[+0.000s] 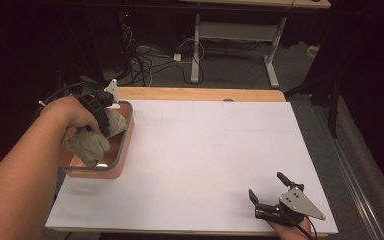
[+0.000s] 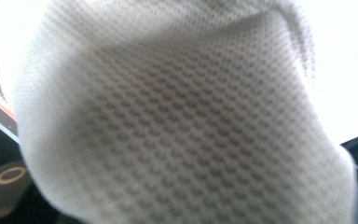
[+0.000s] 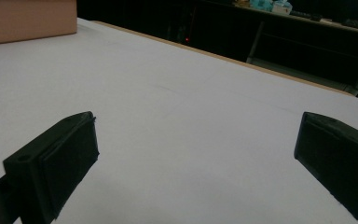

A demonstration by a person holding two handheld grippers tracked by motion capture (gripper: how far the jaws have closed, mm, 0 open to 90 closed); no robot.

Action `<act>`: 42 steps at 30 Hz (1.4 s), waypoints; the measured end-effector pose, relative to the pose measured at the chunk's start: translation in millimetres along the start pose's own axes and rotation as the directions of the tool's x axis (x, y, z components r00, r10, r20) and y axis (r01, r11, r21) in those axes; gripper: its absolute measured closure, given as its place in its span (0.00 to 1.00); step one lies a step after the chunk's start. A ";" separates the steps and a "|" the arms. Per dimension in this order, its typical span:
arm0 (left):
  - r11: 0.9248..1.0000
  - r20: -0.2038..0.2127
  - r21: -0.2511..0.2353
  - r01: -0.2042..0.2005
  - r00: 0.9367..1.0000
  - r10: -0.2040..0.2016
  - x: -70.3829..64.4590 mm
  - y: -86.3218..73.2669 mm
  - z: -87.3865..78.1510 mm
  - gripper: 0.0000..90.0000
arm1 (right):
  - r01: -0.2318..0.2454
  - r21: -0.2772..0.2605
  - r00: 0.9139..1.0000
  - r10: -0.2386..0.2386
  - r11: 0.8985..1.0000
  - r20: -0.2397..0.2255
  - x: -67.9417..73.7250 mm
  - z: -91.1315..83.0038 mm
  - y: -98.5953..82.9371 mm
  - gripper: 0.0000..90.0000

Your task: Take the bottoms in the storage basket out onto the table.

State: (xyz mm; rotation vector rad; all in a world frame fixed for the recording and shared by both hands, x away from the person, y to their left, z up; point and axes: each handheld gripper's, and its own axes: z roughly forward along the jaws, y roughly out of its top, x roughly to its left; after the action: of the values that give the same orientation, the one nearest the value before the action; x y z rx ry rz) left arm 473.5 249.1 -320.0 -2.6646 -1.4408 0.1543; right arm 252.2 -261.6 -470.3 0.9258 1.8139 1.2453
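A pale waffle-weave cotton cloth (image 2: 177, 121) presses right up against the left gripper view; the left gripper (image 1: 101, 111) holds it bunched over the salmon-pink rectangular plastic bin with a grey rim (image 1: 125, 145), though how far its jaws stand apart I cannot tell. Well apart to the right, the right gripper (image 1: 267, 189) rests wide open and empty on the white sheet-covered table (image 1: 205, 150)

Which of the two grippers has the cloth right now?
The left gripper, over the orange bin, holds the cloth; the right gripper sits open and empty.
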 end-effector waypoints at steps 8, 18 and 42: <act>0.999 -0.007 -0.036 -0.028 1.000 0.028 -13.7 3.4 -16.5 0.60 | 0.000 0.000 1.000 0.000 1.000 0.001 -0.4 -0.5 0.2 0.00; 0.995 -0.013 -0.065 -0.073 0.997 0.072 -35.0 11.8 -30.8 0.60 | -0.004 -0.003 1.000 0.004 1.000 0.006 -0.4 -1.0 0.8 0.00; 0.979 -0.006 -0.115 -0.170 0.985 0.171 -85.5 46.8 -37.9 0.60 | -0.013 -0.006 1.000 0.013 1.000 0.014 -2.1 -2.0 0.6 0.00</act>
State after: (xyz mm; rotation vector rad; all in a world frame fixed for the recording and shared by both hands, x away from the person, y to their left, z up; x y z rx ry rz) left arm 470.9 150.2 -286.0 -2.8819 -1.2568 0.0929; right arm 251.5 -264.0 -468.9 0.9419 1.7950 1.2482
